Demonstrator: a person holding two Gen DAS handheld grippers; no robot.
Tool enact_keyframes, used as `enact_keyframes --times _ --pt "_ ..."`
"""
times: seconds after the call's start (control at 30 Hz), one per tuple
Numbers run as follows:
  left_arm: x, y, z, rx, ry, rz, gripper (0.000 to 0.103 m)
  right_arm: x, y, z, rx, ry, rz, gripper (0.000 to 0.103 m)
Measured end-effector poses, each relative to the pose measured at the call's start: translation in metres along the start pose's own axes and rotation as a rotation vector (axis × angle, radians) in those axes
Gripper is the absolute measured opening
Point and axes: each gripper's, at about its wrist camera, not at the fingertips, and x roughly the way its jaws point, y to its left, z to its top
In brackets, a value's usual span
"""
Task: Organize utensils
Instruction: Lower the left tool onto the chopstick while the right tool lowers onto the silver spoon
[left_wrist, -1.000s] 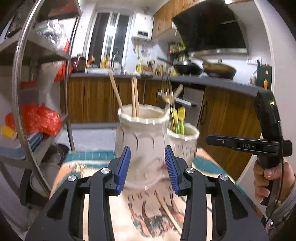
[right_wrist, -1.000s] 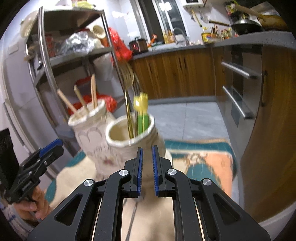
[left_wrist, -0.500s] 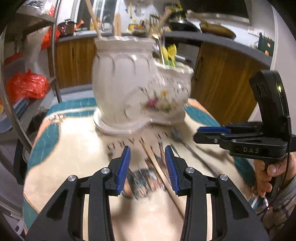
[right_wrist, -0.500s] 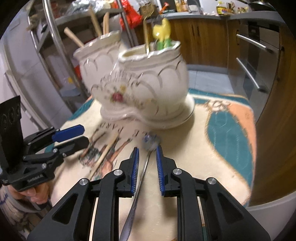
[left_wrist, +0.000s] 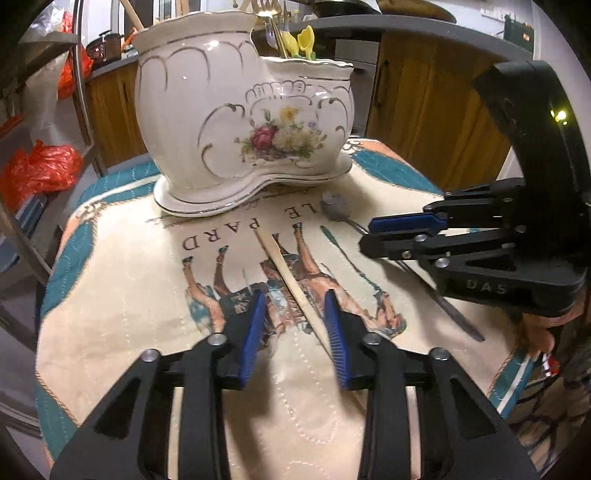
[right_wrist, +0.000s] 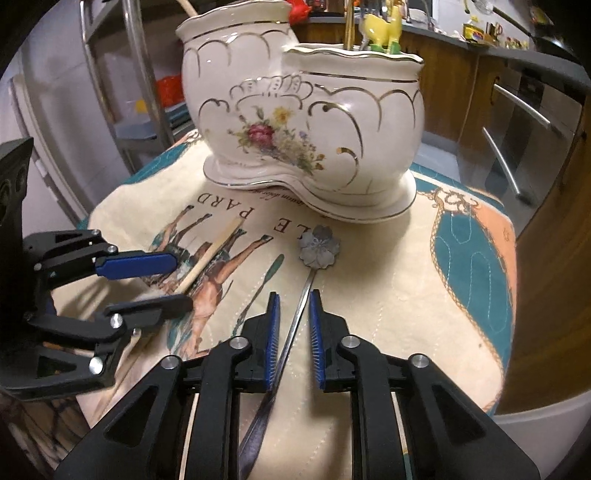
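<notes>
Left wrist view: lowered from the rim of the holder (left_wrist: 236, 122) a second ago to the cloth-covered surface (left_wrist: 122, 295) now. Left gripper (left_wrist: 295, 328) set astride the wooden chopstick (left_wrist: 291, 284), lower centre of the frame; jaws closing, right pad almost against the stick, left pad apart from it, so no pinch yet. Chopstick lying flat on the printed cloth, slanting from the middle of the frame down to the right pad.

Right wrist view: same drop. Right gripper (right_wrist: 293, 332) now low over the cloth, jaws narrow and closing around the thin metal handle of the spoon (right_wrist: 319, 245) with the flower-shaped bowl. Handle running between the pads, close to the left one; firm contact not clear. Flower bowl resting on the cloth just in front of the holder's base, centre of the frame.

Holder standing upper centre in both views, two joined pots: wooden sticks in the taller, gold fork and yellow-green pieces in the shorter.

Meaning for the task: approach done, pickup stage reached on both sides at once. Likely next: squeeze, lift, chopstick to the taller pot, spoon to the shorter. Risk: thin flat handle and round stick both apt to slip or roll against the cloth if pinched off-centre.
</notes>
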Motion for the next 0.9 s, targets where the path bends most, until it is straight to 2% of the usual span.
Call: enact_keyframes --times 0.03,0.13,0.23,0.37,0.5,0.7,0.9 --pt "0.0 0.0 0.0 0.008 0.003 0.014 0.018 -0.001 0.001 -0.001 -0.005 0.002 -0.001 0.013" --pt "0.0 0.005 0.002 0.013 0.023 0.008 0.012 -0.004 0.005 0.0 -0.022 0.025 -0.004 0.01" --pt "-0.003 0.01 0.002 0.028 0.047 -0.008 0.011 -0.008 0.004 -0.004 -0.037 0.057 -0.002 0.009" --pt "-0.005 0.014 0.004 0.062 0.096 -0.023 0.011 -0.012 -0.003 -0.004 -0.033 0.143 0.027 0.009" --pt "0.0 0.021 0.015 0.086 0.184 -0.064 0.011 -0.008 -0.013 0.003 -0.002 0.249 0.06 0.009" --pt "0.012 0.024 0.036 0.112 0.361 -0.104 0.011 0.003 0.001 0.02 -0.047 0.379 -0.01 0.009" --pt "0.021 0.022 0.047 0.146 0.484 -0.104 0.011 0.009 0.003 0.031 -0.045 0.467 -0.027 0.01"
